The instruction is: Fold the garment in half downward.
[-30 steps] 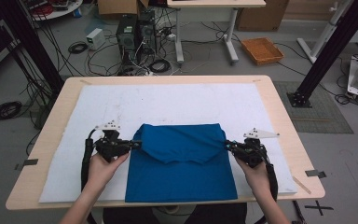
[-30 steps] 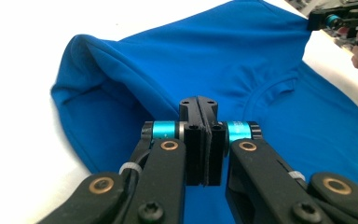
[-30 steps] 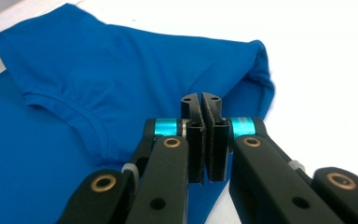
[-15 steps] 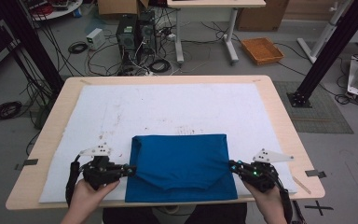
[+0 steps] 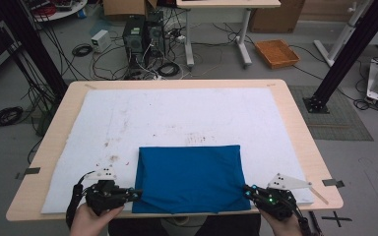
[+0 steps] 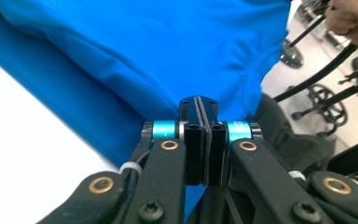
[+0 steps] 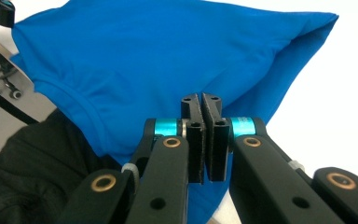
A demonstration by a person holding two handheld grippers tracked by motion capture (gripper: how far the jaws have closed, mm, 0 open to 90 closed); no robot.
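A blue cloth [image 5: 189, 177], folded to a rectangle, lies flat on the white mat [image 5: 177, 113] near the table's front edge. My left gripper [image 5: 137, 195] is at the cloth's front left corner. In the left gripper view its jaws [image 6: 199, 100] are pressed together on the edge of the blue cloth [image 6: 168, 46], which also passes under them. My right gripper [image 5: 246, 189] is at the front right corner. In the right gripper view it [image 7: 201, 97] is shut on the hem of the cloth [image 7: 168, 56].
The wooden table [image 5: 295, 128] ends just below both hands. Most of the mat beyond the cloth is bare, with a few dark stains. On the floor behind stand computer towers [image 5: 145, 34], cables, an orange tray [image 5: 277, 52] and black frame posts [image 5: 347, 54].
Both grippers have drawn back toward the table's front edge, dragging the blue cloth with them. The cloth now lies flatter and closer to the edge.
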